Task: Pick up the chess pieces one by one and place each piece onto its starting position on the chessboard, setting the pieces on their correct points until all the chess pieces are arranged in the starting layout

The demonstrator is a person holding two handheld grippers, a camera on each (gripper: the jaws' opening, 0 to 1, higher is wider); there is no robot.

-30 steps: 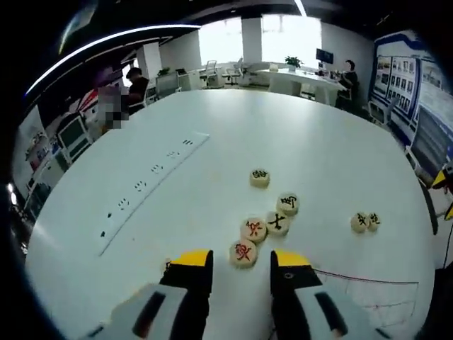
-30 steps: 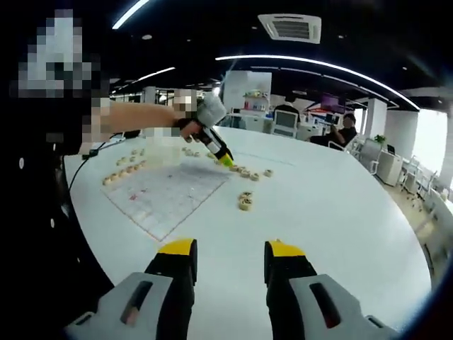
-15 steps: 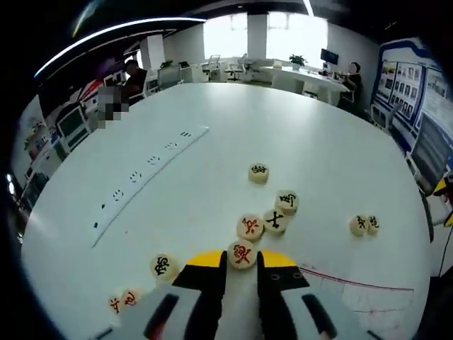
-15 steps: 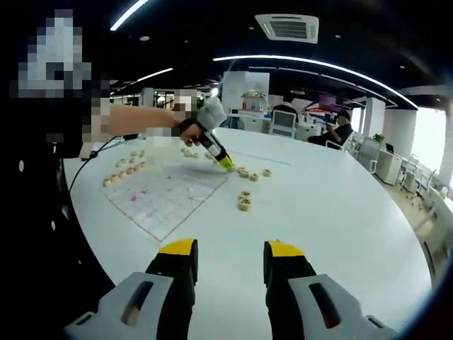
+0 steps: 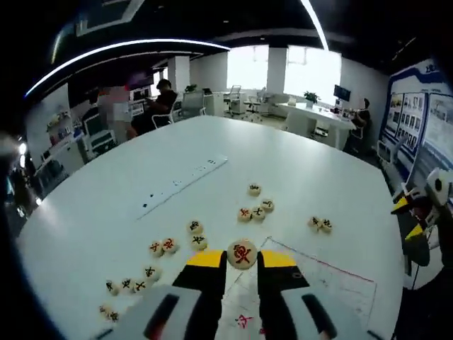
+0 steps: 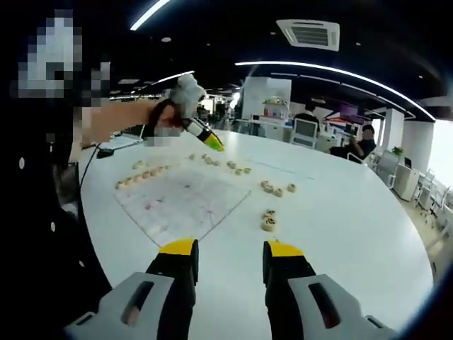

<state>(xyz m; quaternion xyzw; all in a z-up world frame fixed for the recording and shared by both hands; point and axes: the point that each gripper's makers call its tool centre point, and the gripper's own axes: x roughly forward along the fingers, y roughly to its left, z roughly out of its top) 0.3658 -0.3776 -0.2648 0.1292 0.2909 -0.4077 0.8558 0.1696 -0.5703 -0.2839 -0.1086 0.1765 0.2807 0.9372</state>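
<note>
Round pale wooden chess piece with a red character (image 5: 242,254): clamped between the yellow-tipped jaws of the left gripper (image 5: 242,259), held up off the white round table (image 5: 127,212), over the near edge of the chessboard.

Chessboard, a clear sheet with red grid lines (image 5: 322,280): flat on the table, to the right of and beneath the left gripper; in the right gripper view it lies left of centre (image 6: 187,202).

Loose wooden pieces: a cluster of three (image 5: 255,210) beyond the held piece, a pair (image 5: 319,224) to the right of it, a scatter (image 5: 166,248) near and to the left of the jaws. In the right gripper view, a row of pieces (image 6: 141,176) lines the far left edge of the board, and a small stack (image 6: 269,222) sits just right of it.

Right gripper (image 6: 230,256): jaws apart, nothing between them, above the near table.

White power strip (image 5: 182,183): long, flat, far left on the table.

Seated people (image 5: 164,99): at desks beyond the table.
</note>
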